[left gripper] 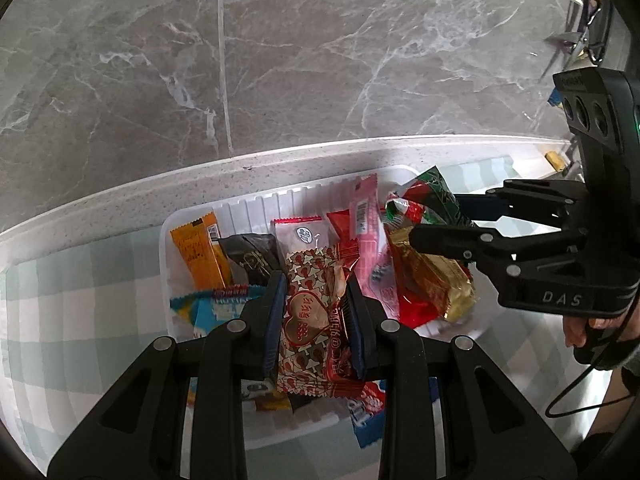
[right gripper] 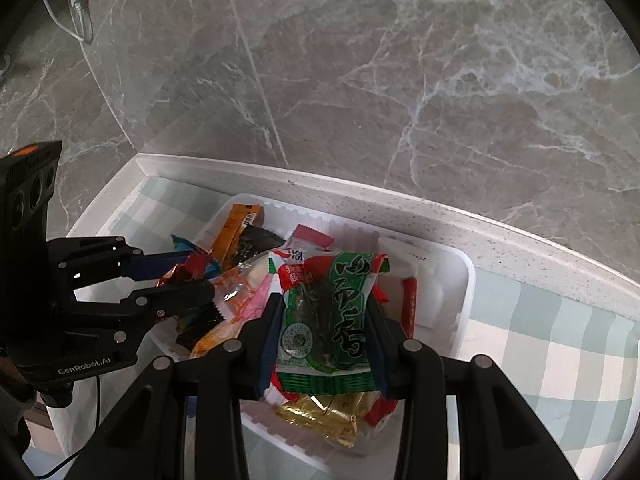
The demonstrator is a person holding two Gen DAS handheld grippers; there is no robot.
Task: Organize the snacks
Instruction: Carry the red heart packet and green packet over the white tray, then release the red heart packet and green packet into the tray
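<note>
A white plastic bin [left gripper: 256, 204] [right gripper: 464, 276] on the checked cloth holds several snack packets. My left gripper [left gripper: 316, 316] is shut on a red and white heart-print packet [left gripper: 308, 320] above the bin; it shows in the right wrist view [right gripper: 188, 276] at left. My right gripper [right gripper: 324, 320] is shut on a green and red packet [right gripper: 328, 312] over the bin; it shows in the left wrist view [left gripper: 436, 216] at right with the packet [left gripper: 428, 196]. In the bin lie an orange packet [left gripper: 198, 252], a black packet [left gripper: 252, 256], a pink bar [left gripper: 366, 224] and a gold packet [left gripper: 432, 280] [right gripper: 324, 416].
The bin stands on a green and white checked cloth [left gripper: 80, 300] [right gripper: 560, 344] close to a speckled white counter ledge [left gripper: 160, 192] [right gripper: 440, 216] below a grey marble wall [left gripper: 320, 60]. A cable and plug [right gripper: 78, 8] hang at the far left.
</note>
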